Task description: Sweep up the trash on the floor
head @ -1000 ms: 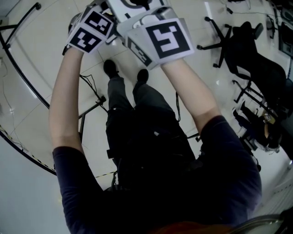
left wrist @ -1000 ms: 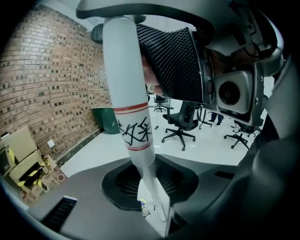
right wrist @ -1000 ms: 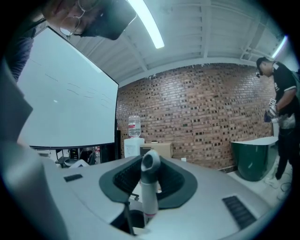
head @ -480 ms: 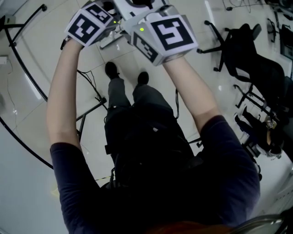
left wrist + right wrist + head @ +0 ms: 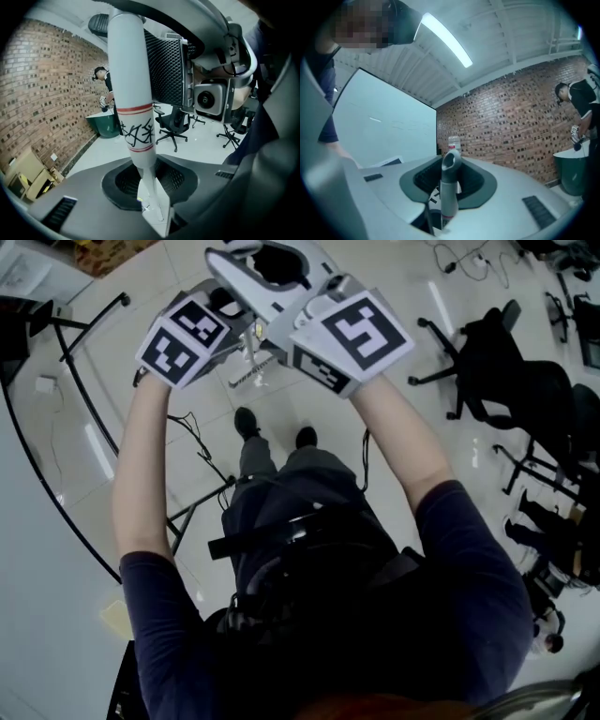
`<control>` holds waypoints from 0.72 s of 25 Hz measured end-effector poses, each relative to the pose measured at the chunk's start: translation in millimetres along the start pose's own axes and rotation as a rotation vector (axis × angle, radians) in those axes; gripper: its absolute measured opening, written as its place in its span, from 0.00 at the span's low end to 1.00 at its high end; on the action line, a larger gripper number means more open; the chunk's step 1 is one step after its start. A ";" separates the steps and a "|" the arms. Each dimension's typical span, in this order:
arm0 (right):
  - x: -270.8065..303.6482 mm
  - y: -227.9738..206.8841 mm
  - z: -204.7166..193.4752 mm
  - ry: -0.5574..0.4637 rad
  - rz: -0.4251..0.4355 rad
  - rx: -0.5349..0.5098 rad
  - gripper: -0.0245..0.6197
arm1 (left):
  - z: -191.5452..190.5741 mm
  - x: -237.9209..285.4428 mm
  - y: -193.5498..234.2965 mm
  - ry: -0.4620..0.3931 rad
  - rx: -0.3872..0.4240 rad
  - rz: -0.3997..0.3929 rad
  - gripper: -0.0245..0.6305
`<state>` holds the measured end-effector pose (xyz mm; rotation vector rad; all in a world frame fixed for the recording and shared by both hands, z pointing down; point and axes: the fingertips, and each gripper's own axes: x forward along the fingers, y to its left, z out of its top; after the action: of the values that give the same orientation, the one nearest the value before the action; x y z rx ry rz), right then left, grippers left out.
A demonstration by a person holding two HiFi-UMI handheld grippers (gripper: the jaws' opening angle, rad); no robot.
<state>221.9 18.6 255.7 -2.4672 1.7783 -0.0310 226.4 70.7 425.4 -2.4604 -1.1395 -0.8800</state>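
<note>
Left gripper [image 5: 151, 210] is clamping a white handle [image 5: 133, 93], right gripper [image 5: 444, 208] gripping its grey end [image 5: 449, 176]. No trash is showing; sweeping is likely all lying ahead

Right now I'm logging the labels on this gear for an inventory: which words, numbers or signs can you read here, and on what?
White handle: black handwritten characters between two red bands, too scrawled to read with confidence.
Left marker cube and right marker cube: black-and-white square patterns only, no words.
Grey handle: no legible print.
Nothing else in view can be read.
</note>
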 end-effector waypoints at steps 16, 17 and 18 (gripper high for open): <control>-107.1 34.4 84.6 -0.051 0.343 -0.064 0.21 | 106.4 -8.4 -69.8 -0.132 0.032 0.289 0.15; -107.0 35.7 83.9 -0.044 0.353 -0.063 0.21 | 106.8 -7.9 -70.7 -0.147 0.022 0.297 0.15; -106.6 36.9 81.7 -0.033 0.366 -0.062 0.21 | 106.1 -7.0 -71.3 -0.162 0.008 0.303 0.15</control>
<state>159.2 113.6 175.4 -2.1251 2.2142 0.0933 211.6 164.5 339.5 -2.6419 -0.7827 -0.5961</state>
